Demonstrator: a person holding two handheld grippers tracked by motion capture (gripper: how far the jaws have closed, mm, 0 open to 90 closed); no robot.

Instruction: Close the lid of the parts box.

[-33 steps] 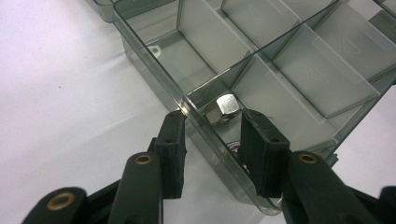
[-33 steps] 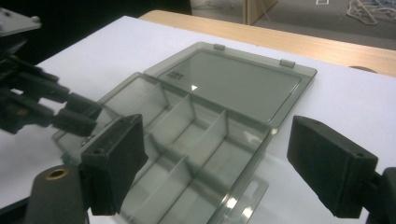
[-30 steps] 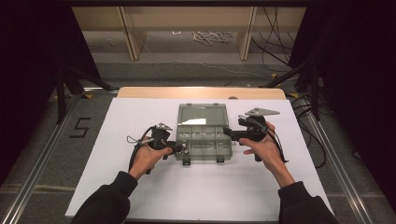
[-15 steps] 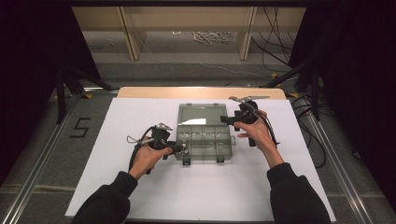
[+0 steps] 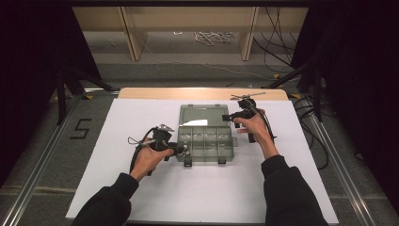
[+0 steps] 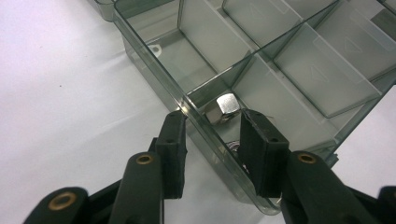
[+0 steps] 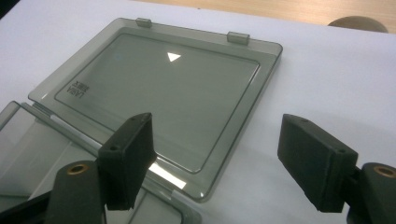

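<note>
A clear grey compartment box (image 5: 207,156) lies open on the white table, its lid (image 5: 202,115) folded flat behind it. My left gripper (image 5: 184,150) sits at the box's front left corner. In the left gripper view its jaws (image 6: 212,140) straddle the box wall (image 6: 154,60), one pad outside and one inside, both touching it. A steel hex nut (image 6: 224,106) lies in that corner compartment. My right gripper (image 5: 227,117) hovers at the lid's right edge. Its jaws (image 7: 217,158) stand wide and have just been closing, with the lid (image 7: 154,84) corner below and nothing gripped.
The white sheet (image 5: 141,117) covers the table, with a bare wooden strip (image 5: 202,93) at the back. A tan round object (image 7: 357,22) sits on that strip. Cables (image 5: 313,136) trail at the right, and a metal rail (image 5: 42,160) runs along the left.
My right gripper has moved from the box's right side back and inward to the lid's right edge. The left gripper and the box have stayed put.
</note>
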